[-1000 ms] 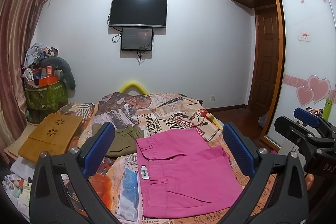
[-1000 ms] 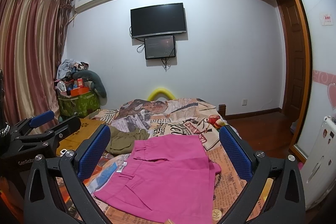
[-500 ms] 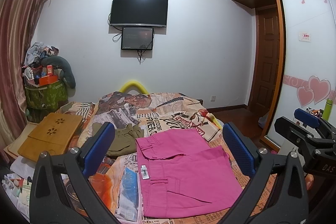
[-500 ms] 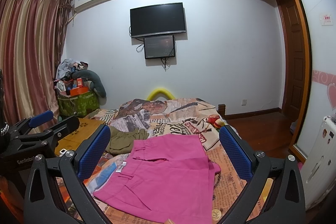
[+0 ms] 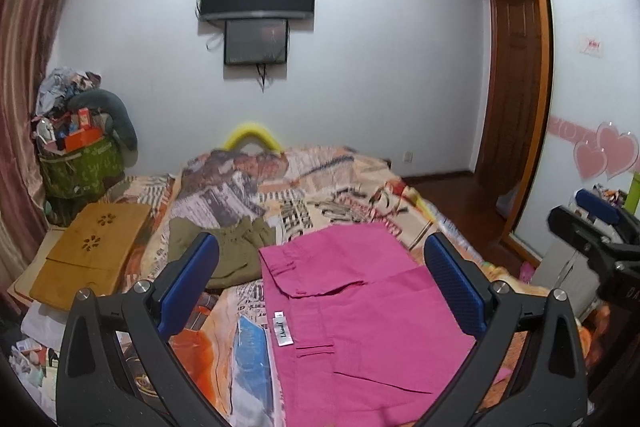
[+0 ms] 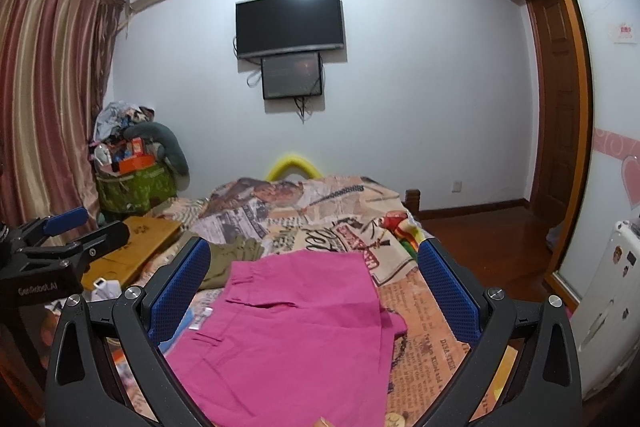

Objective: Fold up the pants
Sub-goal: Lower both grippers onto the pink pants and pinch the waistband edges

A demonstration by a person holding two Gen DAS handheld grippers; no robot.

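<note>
The pink pants lie partly folded on the bed, near its front edge. Both tongs, left and right, are wide open and hold nothing. The pants look soft and light. Pinch a corner.

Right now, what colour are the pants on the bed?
Bright pink pants, plain, no pattern; clearest in the left wrist view.

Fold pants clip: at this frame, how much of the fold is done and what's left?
Done: the pink pants lie on the bed already folded into a compact rectangle. In hand: nothing; left gripper and right gripper are open above them. Left: perhaps one more fold.
</note>
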